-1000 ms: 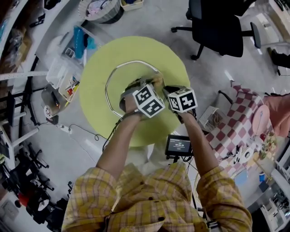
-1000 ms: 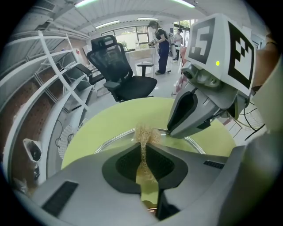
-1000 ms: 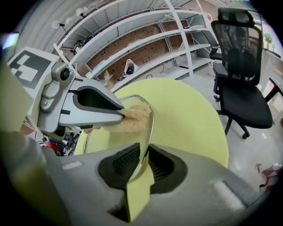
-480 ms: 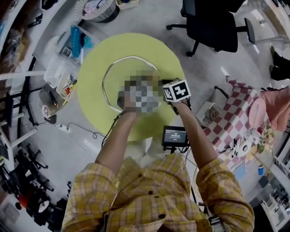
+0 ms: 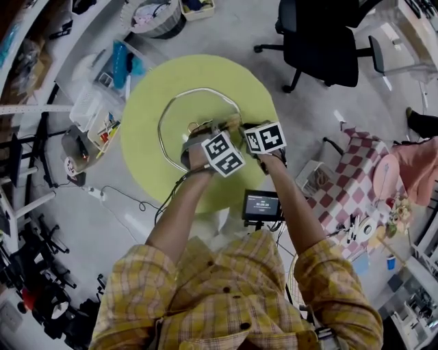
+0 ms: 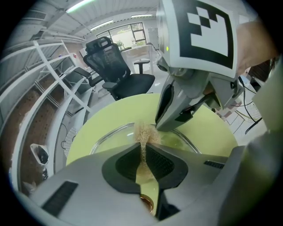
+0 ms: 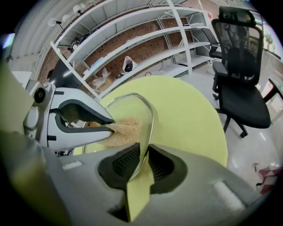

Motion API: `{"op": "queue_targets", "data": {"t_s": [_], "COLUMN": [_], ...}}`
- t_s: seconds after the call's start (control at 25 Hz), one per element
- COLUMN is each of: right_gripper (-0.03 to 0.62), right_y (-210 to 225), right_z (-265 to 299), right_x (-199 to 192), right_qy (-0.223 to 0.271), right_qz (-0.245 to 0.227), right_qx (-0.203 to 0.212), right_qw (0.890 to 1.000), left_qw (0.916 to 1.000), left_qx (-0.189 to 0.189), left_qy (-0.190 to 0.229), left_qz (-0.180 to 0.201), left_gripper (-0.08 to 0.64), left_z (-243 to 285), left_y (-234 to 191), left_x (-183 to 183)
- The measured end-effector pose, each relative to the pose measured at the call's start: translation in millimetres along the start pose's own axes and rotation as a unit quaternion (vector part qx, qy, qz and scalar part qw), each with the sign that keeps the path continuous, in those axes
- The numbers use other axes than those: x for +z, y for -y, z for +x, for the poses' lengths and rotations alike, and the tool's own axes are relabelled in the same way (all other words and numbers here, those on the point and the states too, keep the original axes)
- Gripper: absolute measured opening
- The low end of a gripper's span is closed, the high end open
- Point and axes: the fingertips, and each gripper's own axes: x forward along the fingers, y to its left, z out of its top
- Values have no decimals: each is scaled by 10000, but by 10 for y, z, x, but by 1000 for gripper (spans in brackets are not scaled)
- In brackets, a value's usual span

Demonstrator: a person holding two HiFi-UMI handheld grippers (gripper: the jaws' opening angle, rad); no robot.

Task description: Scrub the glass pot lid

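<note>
The glass pot lid (image 5: 195,123), with a metal rim, lies on the round yellow-green table (image 5: 150,157). My left gripper (image 5: 217,131) is shut on a tan scrub pad (image 6: 143,131), and that tan scrub pad (image 7: 124,129) presses on the glass near the lid's right side. My right gripper (image 7: 143,160) is shut on the lid's rim (image 7: 149,126), right beside the pad. In the left gripper view the right gripper (image 6: 183,108) sits close above the pad, and the left gripper (image 6: 143,152) has its jaws nearly together. A brass knob (image 6: 148,204) shows below the jaws.
A black office chair (image 5: 321,41) stands beyond the table. A basket (image 5: 154,14) and white crates (image 5: 96,113) lie at the left. A checked cloth (image 5: 356,191) is at the right, and a small screen (image 5: 260,204) hangs by the table's near edge. White shelving (image 7: 132,39) lines the wall.
Both grippers stay at the lid's right side. The right gripper's cube has shifted slightly up and left, closer to the left one. The head view has swayed a little.
</note>
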Motion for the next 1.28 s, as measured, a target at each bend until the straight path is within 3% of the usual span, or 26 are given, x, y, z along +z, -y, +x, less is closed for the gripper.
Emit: {"op": "queue_targets", "data": {"t_s": [0.2, 0.56, 1.04, 1.28], "right_gripper": [58, 58, 60, 60], "right_y": [6, 14, 3, 1], "right_z": [-4, -15, -18, -27], "right_x": [-3, -16, -26, -9], "right_qy": [-26, -52, -80, 92], "right_qz": [-9, -29, 6, -39], "right_qx": [-22, -42, 32, 131], "right_qw": [10000, 10000, 10000, 9999], "left_qw": [9999, 9991, 9955, 9962], "left_qx": [73, 159, 570, 748], "left_qy": [-115, -183, -134, -192], "left_qz": [84, -341, -750, -393], "left_gripper": [38, 38, 38, 38], "left_z": [-59, -126, -154, -171], "left_y": [71, 10, 15, 38], "left_x": [-86, -239, -308, -316]}}
